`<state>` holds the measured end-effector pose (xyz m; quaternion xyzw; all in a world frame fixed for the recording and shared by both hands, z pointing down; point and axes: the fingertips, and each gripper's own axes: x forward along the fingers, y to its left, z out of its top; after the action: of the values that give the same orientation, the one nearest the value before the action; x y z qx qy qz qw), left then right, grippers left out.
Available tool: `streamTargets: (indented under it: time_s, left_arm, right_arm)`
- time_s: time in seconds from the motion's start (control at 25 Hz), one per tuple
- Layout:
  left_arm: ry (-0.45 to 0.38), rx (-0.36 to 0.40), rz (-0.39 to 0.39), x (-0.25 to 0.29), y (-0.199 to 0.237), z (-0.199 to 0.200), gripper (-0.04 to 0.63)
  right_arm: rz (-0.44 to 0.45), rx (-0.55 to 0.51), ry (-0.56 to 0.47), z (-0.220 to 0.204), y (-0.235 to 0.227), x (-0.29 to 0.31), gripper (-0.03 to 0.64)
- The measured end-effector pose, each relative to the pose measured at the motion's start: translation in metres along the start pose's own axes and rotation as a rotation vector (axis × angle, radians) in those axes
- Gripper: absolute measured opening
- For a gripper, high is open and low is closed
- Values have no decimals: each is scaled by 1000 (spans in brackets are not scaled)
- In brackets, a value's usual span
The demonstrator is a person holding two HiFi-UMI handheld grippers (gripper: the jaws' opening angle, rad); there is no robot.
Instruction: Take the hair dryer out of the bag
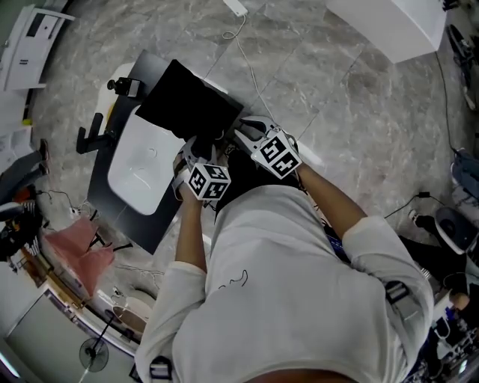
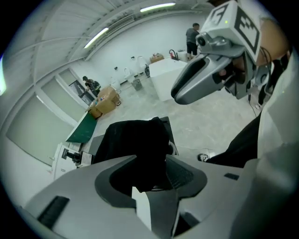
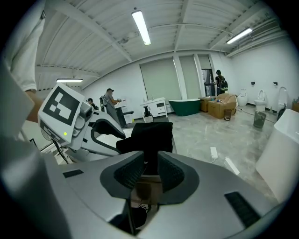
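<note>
The black bag [image 1: 188,105] lies on a dark table [image 1: 112,206], partly over a white basin [image 1: 142,168]. My left gripper [image 1: 193,149] is at the bag's near edge. In the left gripper view its jaws [image 2: 150,163] stand wide open, and the bag's black cloth [image 2: 135,140] hangs loosely between them. My right gripper [image 1: 245,133] is beside it on the right. In the right gripper view it is shut [image 3: 150,164] on a fold of the bag [image 3: 152,130]. The hair dryer is not visible in any view.
A small camera on a stand [image 1: 123,85] sits at the table's far left corner. A white cable [image 1: 251,67] runs over the grey floor to a power strip [image 1: 235,6]. A white counter [image 1: 397,22] stands at the far right, pink cloth [image 1: 78,250] at the left.
</note>
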<state>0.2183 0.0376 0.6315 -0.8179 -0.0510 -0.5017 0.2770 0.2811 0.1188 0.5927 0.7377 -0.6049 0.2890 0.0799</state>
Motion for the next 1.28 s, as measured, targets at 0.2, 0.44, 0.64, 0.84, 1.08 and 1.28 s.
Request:
streamTargets:
  time_s: [0.2,0.44,0.64,0.84,1.08,1.28]
  left_arm:
    - [-18,7,-3,5,7,4,195]
    - [-66,-25,10,8,29,9,93]
    - [-106,-83,12,13,57,17,67]
    - [-143,-115,-11,25,83,25,66]
    - [-185,-179,-62,37,112,33,66]
    - [-214,-201,-122,51,133,36,66]
  right_arm:
    - [-11,20,27,-8,5,4,81]
    - [-30,30,46,-9,8,11,81]
    - [-60,30,46,0,3,16,81]
    - [-88,38,54,6,1,24,81]
    - [-102,51,68,11,7,39,81]
    - [-122,59,80,17,11,55,86]
